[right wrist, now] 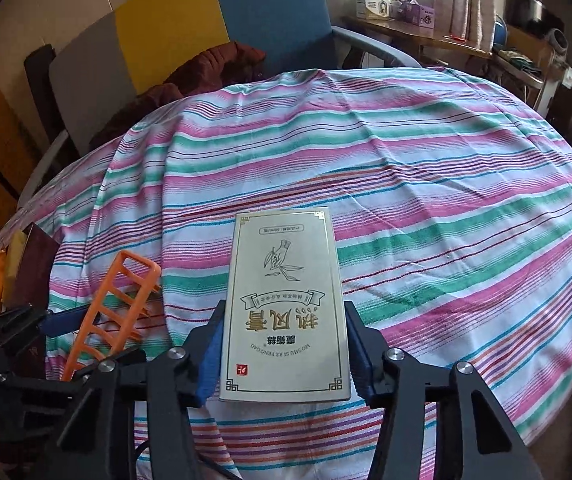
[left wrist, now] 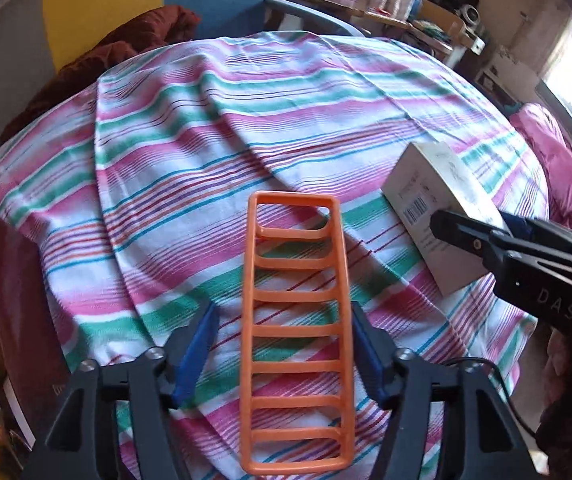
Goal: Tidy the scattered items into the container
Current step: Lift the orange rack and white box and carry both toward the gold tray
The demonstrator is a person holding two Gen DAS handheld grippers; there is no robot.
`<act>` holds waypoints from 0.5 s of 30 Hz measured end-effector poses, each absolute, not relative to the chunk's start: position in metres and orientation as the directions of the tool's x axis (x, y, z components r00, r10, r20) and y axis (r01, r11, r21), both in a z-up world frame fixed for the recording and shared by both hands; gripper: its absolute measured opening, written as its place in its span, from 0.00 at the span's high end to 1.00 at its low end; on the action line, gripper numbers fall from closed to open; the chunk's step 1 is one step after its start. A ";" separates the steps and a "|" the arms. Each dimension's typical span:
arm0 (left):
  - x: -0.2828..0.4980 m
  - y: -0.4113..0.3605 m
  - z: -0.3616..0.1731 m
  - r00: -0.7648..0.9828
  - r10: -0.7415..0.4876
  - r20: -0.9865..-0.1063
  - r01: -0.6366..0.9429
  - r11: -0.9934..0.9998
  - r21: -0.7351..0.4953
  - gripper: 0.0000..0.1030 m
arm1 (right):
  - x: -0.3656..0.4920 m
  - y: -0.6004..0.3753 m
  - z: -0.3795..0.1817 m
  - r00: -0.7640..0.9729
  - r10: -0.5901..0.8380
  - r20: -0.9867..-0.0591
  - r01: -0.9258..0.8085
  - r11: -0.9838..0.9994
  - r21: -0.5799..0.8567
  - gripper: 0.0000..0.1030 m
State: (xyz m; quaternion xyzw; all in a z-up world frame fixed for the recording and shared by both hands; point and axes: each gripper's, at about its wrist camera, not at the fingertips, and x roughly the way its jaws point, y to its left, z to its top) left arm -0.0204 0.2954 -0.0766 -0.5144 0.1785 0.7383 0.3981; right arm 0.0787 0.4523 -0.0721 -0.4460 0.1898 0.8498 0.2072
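The orange plastic ladder-shaped rack [left wrist: 297, 332] is lifted clear of the striped cloth, between the blue pads of the left tongs [left wrist: 286, 356]. The right pad touches its edge, while a gap shows beside the left pad, so a firm clamp cannot be told from these views; the right wrist view shows the rack tilted up off the cloth, which suggests it is carried. Just to its right, the cream rectangular cardboard box with gold printing [right wrist: 286, 304] sits in the right tongs [right wrist: 284, 352], both pads pressed on its long sides.

Both items hang above the bench [left wrist: 246, 120], which is draped in a pink, green and white striped cloth. Nothing else lies scattered on that cloth. At the bench's left edge stands a dark maroon container [left wrist: 22, 300] holding yellow and orange things. Judging by this, the tidying is near its end: these two items remain to be dropped in.
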 end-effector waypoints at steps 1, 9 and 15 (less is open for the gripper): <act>-0.021 0.295 -0.076 -0.148 0.404 -0.903 -0.770 -0.620 -0.151 0.46 | 0.080 0.452 -0.071 -0.519 0.180 -0.836 -0.522 -0.841 0.143 0.48; -0.013 0.287 -0.073 -0.118 0.451 -0.885 -0.750 -0.624 -0.219 0.52 | 0.086 0.434 -0.055 -0.564 0.163 -0.810 -0.506 -0.843 0.183 0.48; 0.000 0.272 -0.051 -0.155 0.492 -0.857 -0.758 -0.616 -0.217 0.52 | 0.092 0.425 -0.042 -0.601 0.127 -0.789 -0.494 -0.835 0.242 0.48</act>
